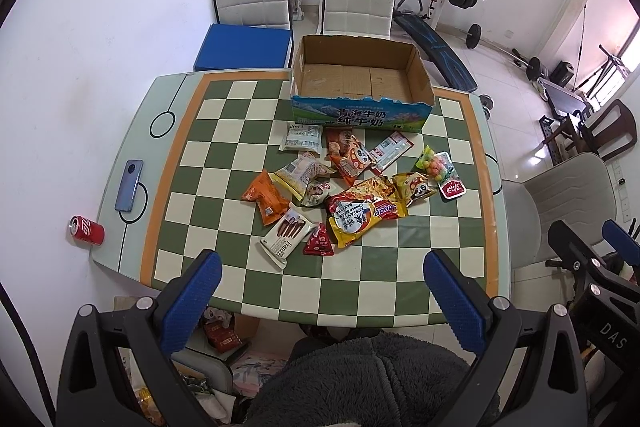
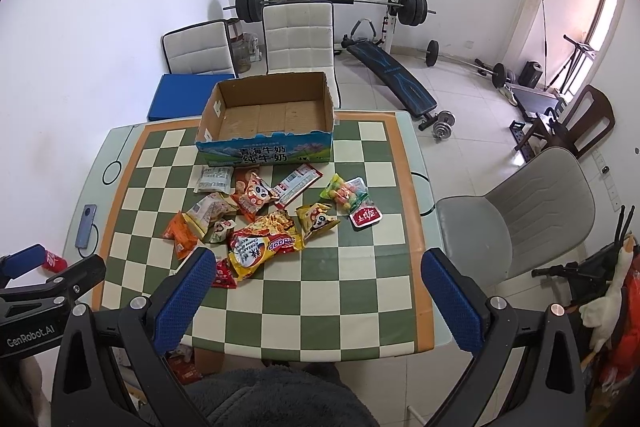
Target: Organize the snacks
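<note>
Snacks unsorted; no pick begun.
Left gripper (image 1: 322, 279) and right gripper (image 2: 318, 277) both spread, unladen; snack pile (image 1: 344, 183) awaits transfer to empty carton (image 1: 360, 75).

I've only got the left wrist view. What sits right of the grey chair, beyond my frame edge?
Observer: A white plush duck with an orange beak, right of the grey chair.
Operator: Any marking on my left gripper's body?
Observer: Yes, the left gripper, jaws open, reads GenRobot.AI on its side.
Operator: Anything on the cardboard box's inner left wall?
Observer: Two white tabs show on the cardboard box there.
</note>
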